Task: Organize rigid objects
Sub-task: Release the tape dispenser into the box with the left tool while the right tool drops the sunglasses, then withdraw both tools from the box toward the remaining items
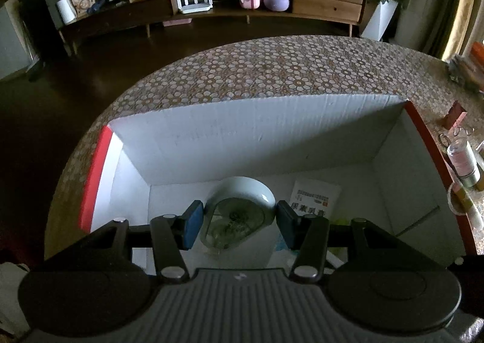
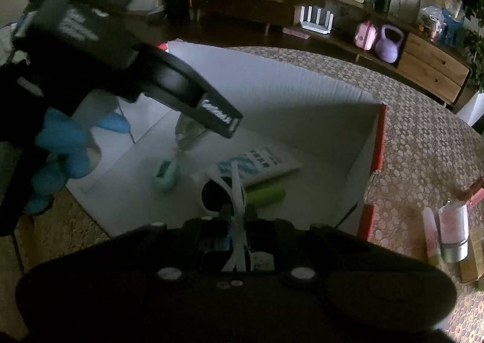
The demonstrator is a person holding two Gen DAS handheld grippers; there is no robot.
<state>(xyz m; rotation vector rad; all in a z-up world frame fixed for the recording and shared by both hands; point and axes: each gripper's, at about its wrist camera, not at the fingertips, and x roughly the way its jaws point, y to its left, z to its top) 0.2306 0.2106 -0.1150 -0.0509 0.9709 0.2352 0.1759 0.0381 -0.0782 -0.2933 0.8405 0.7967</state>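
A big white cardboard box with red outer sides sits open on the flower-patterned table. Inside the box, the left gripper clamps its blue pads on a clear glass bowl, low near the box floor. Also over the box, the right gripper has its fingers nearly together around white straps; whether they press, I cannot tell

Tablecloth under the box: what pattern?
The tablecloth has small white flower-like circles on a brown ground, clearest in the left wrist view.
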